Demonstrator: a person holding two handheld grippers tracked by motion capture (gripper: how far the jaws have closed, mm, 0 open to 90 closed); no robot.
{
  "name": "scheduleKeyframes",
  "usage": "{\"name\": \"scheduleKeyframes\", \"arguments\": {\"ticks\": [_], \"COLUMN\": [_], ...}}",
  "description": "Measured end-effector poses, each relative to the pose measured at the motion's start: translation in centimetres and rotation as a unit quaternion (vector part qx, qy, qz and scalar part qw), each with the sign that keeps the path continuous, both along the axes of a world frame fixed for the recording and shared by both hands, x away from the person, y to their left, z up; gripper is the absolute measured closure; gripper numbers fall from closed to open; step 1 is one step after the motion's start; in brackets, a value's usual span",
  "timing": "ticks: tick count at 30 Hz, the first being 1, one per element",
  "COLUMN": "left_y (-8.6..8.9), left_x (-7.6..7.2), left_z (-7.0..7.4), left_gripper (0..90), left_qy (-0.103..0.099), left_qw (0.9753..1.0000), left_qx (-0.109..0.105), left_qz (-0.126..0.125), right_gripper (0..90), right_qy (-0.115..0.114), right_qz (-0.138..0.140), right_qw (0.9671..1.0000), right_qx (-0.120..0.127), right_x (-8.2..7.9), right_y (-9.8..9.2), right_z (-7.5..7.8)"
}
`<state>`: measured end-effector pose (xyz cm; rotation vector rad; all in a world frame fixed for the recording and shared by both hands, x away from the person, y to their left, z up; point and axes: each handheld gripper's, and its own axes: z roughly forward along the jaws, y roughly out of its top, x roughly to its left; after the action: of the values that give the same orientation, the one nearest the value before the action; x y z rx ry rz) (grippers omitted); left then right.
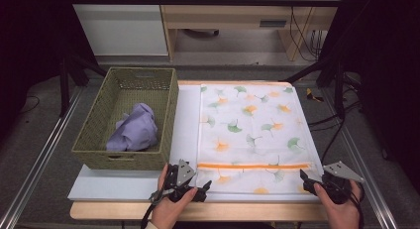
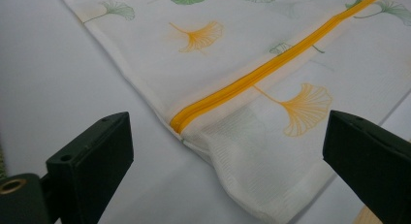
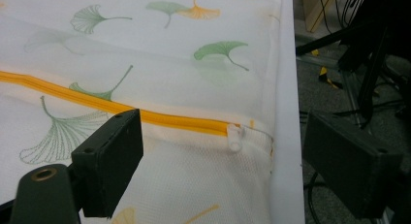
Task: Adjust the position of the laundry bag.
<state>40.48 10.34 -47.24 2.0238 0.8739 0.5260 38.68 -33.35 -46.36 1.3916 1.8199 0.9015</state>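
two grippers waited at the near edge of the mesh laundry bag (image 1: 250, 132), and nothing about the work looked started. the bag lay flat on the white board (image 1: 185, 120), printed with green and orange ginkgo leaves, its orange zipper (image 1: 252, 165) running across near the person's side and closed along the length that showed. in the right gripper view the white zipper pull (image 3: 234, 136) sat at the end of the zipper by the bag's right edge, untouched, with the jaws spread wide to either side of it and holding nothing.

the left gripper (image 1: 205, 187) hovered just off the bag's near left corner, its jaws also spread and empty; in the left gripper view the zipper's closed end lay between them, a little ahead. the right gripper (image 1: 303, 181) sat by the near right corner. judging from this, the opening of the bag was all left to do, and so was loading: the lavender cloth (image 1: 134, 130) was bunched in the woven basket (image 1: 94, 125), which stood touching the board's left side, well apart from the zipper.

room was mixed. the bag's right edge ran close to the board's right edge, with a drop to the floor and cables just beyond, so the right gripper had little margin outward. the strip of bare board between basket and bag gave the left gripper free space, and the table edge (image 1: 247, 211) lay near both hands.
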Motion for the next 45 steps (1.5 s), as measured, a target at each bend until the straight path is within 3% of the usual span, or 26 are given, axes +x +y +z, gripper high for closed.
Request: {"name": "scheduleKeyframes", "arguments": {"ticks": [5,12,14,24,28,31,37,45], "left_y": [0.2,0.7,0.5,0.0,-0.3,-0.4,-0.4,-0.5], "left_x": [-0.2,-0.6,-0.5,-0.2,-0.1,0.0,0.1,0.8], "left_z": [-0.1,0.2,-0.1,-1.0,-1.1,-1.2,-1.4,-1.6], "left_gripper": [6.9,11.0,14.1,26.6,34.0,38.4,51.9,87.0], "left_qy": [0.012,0.007,0.016,0.031,0.041,0.045,0.053,0.031], "left_qw": [0.9999,0.9999,0.9997,0.9991,0.9989,0.9986,0.9982,0.9991], "left_qx": [0.0,0.007,0.016,0.025,0.022,0.024,0.028,0.031], "left_qz": [0.009,0.008,0.008,0.011,0.008,0.008,0.008,0.003], "right_gripper": [15.4,18.2,19.2,26.4,34.5,45.9,82.3,88.8], "right_qy": [0.012,0.033,0.038,0.063,0.075,0.087,0.075,0.06], "right_qz": [-0.004,-0.001,0.002,-0.01,-0.007,-0.007,-0.004,-0.002], "right_qw": [0.9997,0.9992,0.9989,0.9975,0.9967,0.9955,0.9971,0.998], "right_qx": [0.019,0.021,0.026,0.03,0.031,0.037,0.009,0.019], "right_x": [-0.6,-1.5,-1.8,-1.2,-0.8,-0.5,-0.4,-0.4], "right_y": [-0.6,-1.3,-1.4,-1.5,-1.6,-1.4,-0.7,-0.8], "right_z": [0.0,-0.4,-0.5,-1.3,-1.7,-1.9,-1.6,-1.1]}}
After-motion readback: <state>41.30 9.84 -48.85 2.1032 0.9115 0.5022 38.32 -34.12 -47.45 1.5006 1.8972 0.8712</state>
